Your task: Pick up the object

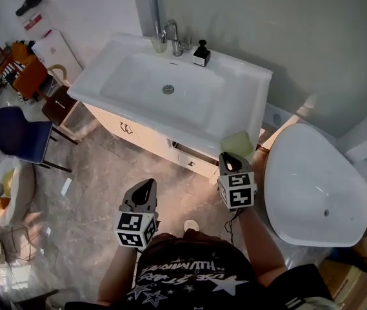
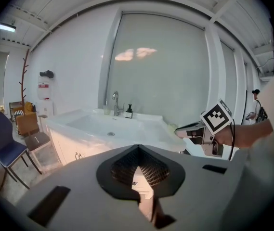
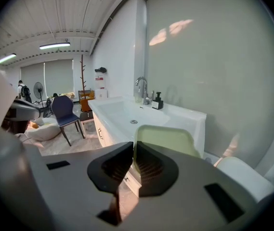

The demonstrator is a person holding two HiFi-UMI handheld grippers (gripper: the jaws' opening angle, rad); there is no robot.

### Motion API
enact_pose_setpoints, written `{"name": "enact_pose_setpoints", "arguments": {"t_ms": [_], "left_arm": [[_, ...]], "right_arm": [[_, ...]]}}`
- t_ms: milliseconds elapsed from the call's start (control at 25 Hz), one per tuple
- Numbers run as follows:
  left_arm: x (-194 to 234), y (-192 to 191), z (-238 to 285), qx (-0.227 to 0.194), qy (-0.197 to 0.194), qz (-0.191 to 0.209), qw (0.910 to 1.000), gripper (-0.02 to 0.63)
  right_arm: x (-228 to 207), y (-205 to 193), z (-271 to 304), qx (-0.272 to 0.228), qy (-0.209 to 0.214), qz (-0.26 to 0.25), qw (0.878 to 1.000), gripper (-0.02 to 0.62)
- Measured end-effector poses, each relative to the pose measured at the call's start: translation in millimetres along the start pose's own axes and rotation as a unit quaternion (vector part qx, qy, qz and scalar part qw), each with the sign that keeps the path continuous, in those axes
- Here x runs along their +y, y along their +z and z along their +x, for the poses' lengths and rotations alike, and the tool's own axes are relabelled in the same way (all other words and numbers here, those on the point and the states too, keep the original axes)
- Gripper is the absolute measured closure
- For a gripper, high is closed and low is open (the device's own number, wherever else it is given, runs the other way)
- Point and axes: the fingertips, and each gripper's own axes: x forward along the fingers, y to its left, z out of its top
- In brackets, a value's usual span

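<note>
White vanity top [image 1: 251, 89] sits just ahead and left of my right gripper [image 1: 229, 161] jaws. On its far rim I note a clear cup [image 1: 159, 44], faucet [image 1: 173, 39] and black soap dispenser [image 1: 201, 53], side by side.

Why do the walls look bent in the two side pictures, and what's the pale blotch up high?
Left and right gripper views: wide-angle lenses bow straight edges and blacken the corners; the pale blotch looks like light falling on the grey wall. Head view: sharper, soft shadow right of the white rectangular washbasin.
</note>
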Motion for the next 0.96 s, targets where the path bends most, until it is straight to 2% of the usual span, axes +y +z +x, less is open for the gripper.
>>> {"name": "enact_pose_setpoints", "arguments": {"t_ms": [280, 600, 960], "left_arm": [[14, -33, -70, -0.001, 0.026, -0.028, 0.9993, 0.591], [24, -79, -160, -0.002, 0.057, -0.046, 0.9973, 0.591], [16, -131, -229, -0.011, 0.081, -0.057, 0.9950, 0.591]], "right_arm": [[76, -7, -20, 0.000, 0.044, -0.033, 0.998, 0.561], [157, -38, -66, 0.005, 0.081, -0.055, 0.995, 0.561], [203, -76, -119, 0.004, 0.098, -0.076, 0.992, 0.561]]}}
